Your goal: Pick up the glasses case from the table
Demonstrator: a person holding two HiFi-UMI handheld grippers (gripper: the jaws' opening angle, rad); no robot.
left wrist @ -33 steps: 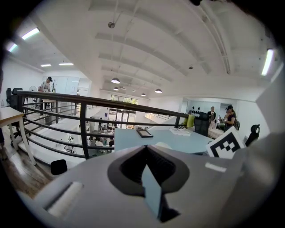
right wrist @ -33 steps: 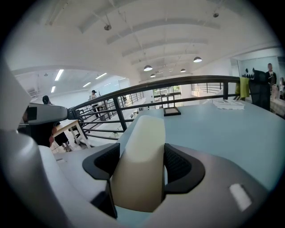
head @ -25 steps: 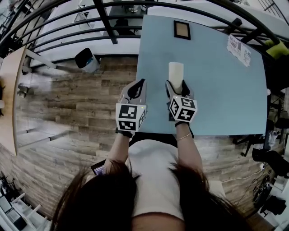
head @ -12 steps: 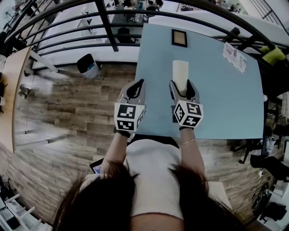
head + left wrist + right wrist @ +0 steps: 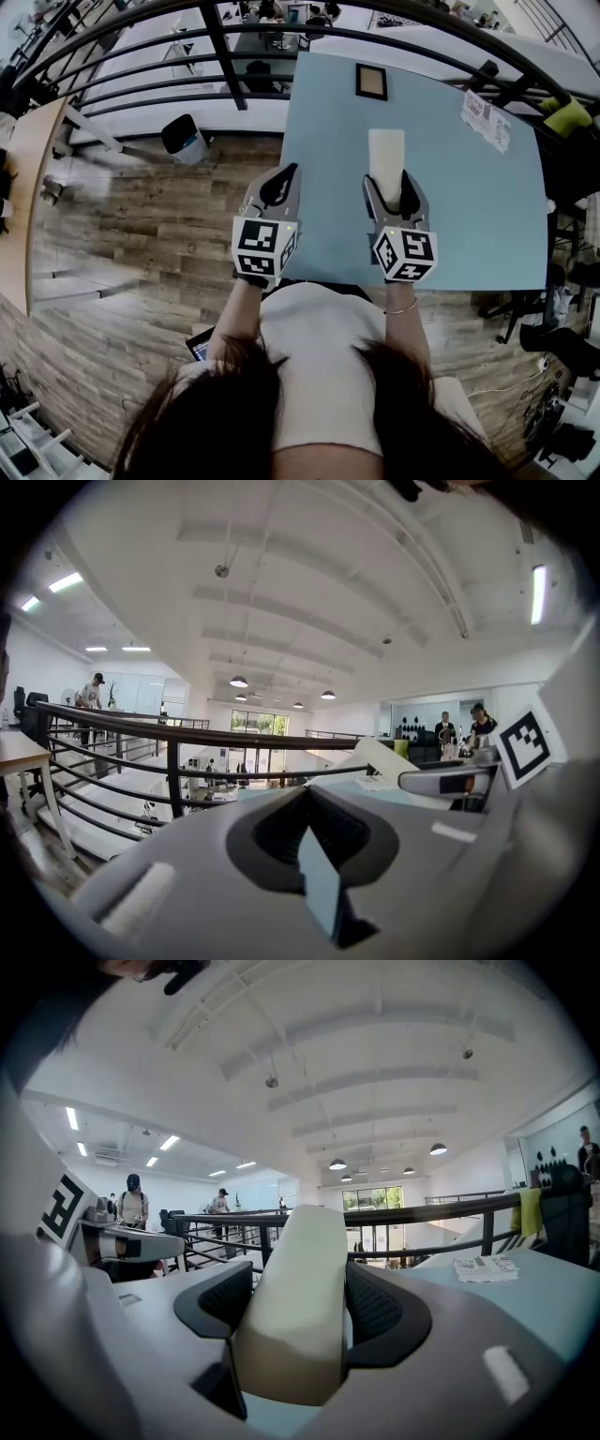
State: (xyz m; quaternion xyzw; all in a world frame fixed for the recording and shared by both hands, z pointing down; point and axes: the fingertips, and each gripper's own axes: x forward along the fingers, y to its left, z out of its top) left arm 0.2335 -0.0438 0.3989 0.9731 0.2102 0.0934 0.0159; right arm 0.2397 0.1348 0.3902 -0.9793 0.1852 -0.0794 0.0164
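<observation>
Right gripper view is showing the right gripper [image 5: 300, 1274] pinching the glasses case [image 5: 291, 1335]. Both dark ribbed pads are pressing on the long sides of the cream-coloured case, one from each side. The case is sitting deep between the jaws and is sticking out well past their tips, straight ahead and tilted slightly upward. A strip of the blue table [image 5: 553, 1307] is showing under the near end of the case. A printed paper [image 5: 485, 1268] is lying on that table ahead of this gripper and off to its right. A dark railing [image 5: 422, 1218] is running across behind the case's far end.

In the head view, a small dark frame [image 5: 371, 82] is lying on the table straight ahead of the right gripper, beyond the tip of the case and well apart from it.

The left gripper [image 5: 307, 794] is hanging just beside the right gripper, on its left and level with it. It is hovering over the near left edge of the table, with wooden floor [image 5: 141, 244] showing below and to its left. Its jaws are pressed together at the tips with nothing between them. Only a thin sliver of blue is showing through the gap behind the tips. From the left gripper view, the case is appearing ahead and to the right, beside the other gripper's marker cube [image 5: 525, 747].
</observation>
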